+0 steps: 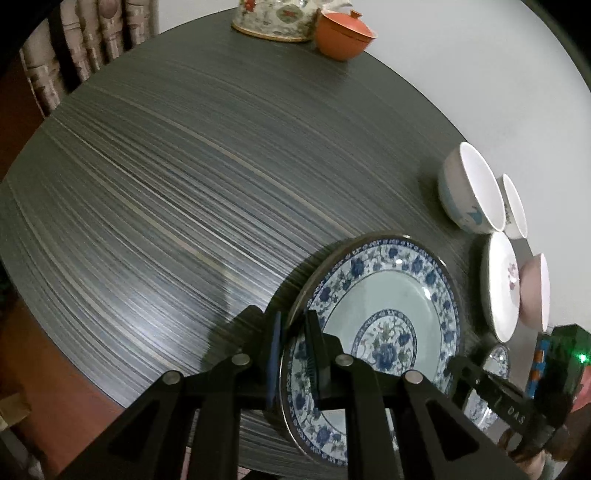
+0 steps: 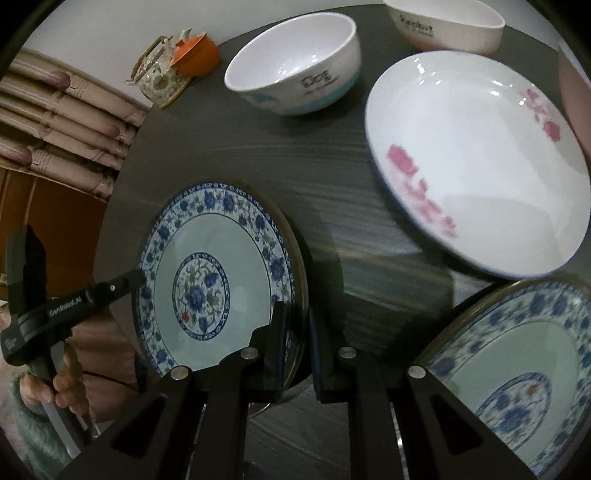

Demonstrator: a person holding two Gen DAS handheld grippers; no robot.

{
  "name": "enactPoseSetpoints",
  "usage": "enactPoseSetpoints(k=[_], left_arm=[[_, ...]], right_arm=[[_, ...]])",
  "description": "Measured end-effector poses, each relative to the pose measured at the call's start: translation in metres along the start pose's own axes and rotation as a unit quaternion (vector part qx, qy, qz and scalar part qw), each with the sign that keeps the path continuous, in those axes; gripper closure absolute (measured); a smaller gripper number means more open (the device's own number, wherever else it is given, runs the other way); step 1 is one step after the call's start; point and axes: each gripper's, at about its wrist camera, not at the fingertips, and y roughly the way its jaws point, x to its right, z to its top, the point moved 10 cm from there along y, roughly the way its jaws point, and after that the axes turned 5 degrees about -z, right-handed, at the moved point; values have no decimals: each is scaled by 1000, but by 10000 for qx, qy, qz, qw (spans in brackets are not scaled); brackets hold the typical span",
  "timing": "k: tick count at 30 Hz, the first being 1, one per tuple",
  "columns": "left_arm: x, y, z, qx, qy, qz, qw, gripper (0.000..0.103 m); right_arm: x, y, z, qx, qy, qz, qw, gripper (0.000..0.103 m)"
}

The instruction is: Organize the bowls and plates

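A blue-and-white flowered plate is held at two sides of its rim. My left gripper is shut on its left rim, and my right gripper is shut on its right rim. The right wrist view also shows the left gripper at the plate's far edge. A second blue-and-white plate lies at the lower right. Beyond it are a white plate with pink flowers, a white bowl with a blue band, another white bowl and a pink bowl.
The round dark streaked table carries a flowered teapot and an orange lidded cup at its far edge. A padded chair stands behind the table. A person's hand holds the left gripper's handle.
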Motion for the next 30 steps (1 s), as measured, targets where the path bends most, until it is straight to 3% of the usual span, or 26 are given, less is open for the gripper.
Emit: enactPoseSetpoints(k=[30], left_arm=[[-32, -5, 4, 32, -312, -249, 9992, 88]], right_arm=[[-19, 10, -4, -4, -9, -95, 10000, 88]])
